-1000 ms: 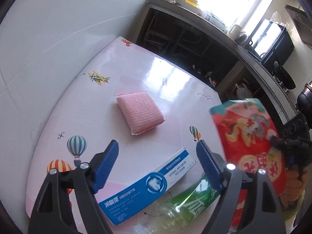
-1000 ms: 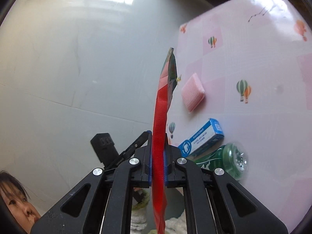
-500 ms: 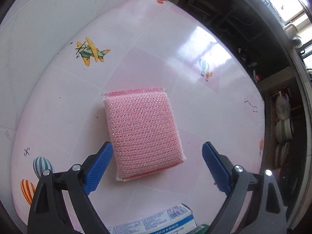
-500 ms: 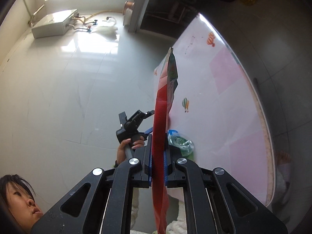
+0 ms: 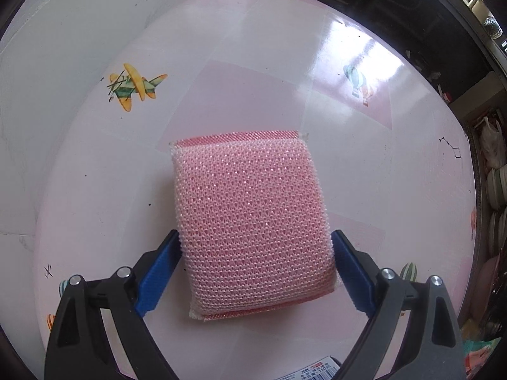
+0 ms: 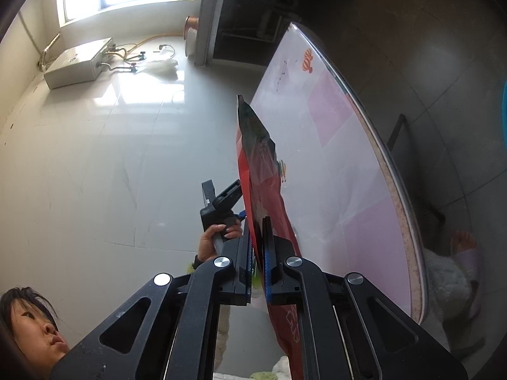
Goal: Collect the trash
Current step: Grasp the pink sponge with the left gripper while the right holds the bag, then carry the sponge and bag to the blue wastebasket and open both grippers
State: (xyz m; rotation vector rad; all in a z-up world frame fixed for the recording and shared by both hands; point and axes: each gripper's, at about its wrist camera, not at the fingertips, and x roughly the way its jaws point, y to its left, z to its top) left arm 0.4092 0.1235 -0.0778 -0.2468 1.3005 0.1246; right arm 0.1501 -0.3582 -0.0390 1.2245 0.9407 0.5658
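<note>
A pink mesh sponge [image 5: 250, 221] lies flat on the pink balloon-print table [image 5: 317, 63]. My left gripper [image 5: 255, 237] points down over it, open, its blue fingertips [image 5: 171, 247] flanking the sponge's near half, close against its sides. The top edge of a blue and white box [image 5: 310, 370] shows at the bottom edge. My right gripper [image 6: 258, 221] is shut on a red snack bag [image 6: 263, 190], held upright off the table's [image 6: 332, 158] side. In the right wrist view a hand [image 6: 218, 237] holds the left gripper's black body [image 6: 218, 202], partly hidden behind the bag.
Dark kitchen shelving with stacked bowls [image 5: 494, 190] runs along the table's right side. A tiled wall with a white water heater [image 6: 79, 66] lies beyond the table. A person's head is at the bottom left, a slippered foot [image 6: 465, 247] under the table's edge.
My left gripper went from over the box and green bottle to the sponge, tilted down and sank until its fingers flank it. My right gripper swung away and rolled, still holding the bag.
</note>
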